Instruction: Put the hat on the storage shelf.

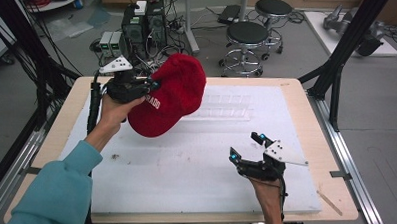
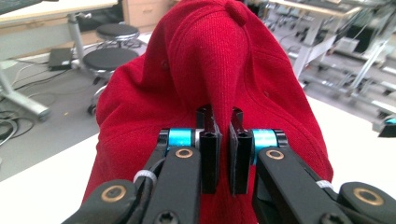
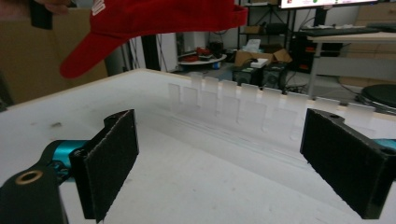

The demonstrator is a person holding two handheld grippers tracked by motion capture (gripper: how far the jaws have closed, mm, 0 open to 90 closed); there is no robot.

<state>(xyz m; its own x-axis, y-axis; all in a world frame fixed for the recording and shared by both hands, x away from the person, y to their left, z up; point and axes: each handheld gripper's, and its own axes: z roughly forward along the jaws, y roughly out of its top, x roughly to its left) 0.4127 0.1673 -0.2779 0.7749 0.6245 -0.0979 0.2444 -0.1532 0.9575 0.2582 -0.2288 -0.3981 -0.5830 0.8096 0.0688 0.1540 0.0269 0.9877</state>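
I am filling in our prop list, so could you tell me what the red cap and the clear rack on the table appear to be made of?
The red cap looks like woven cotton-type fabric, matte: fine ribbed weave, stitched seams and soft folds where the left gripper pinches it. The clear rack seems to be transparent plastic or acrylic, smooth and faintly frosted: the table shows through its upright tabs. Which plastic, I cannot tell.

A clear slotted rack (image 1: 225,107) is set on the white table mat (image 1: 188,167); two black stools (image 1: 247,34) are seen behind; computer towers (image 1: 144,25) are stood on the floor.
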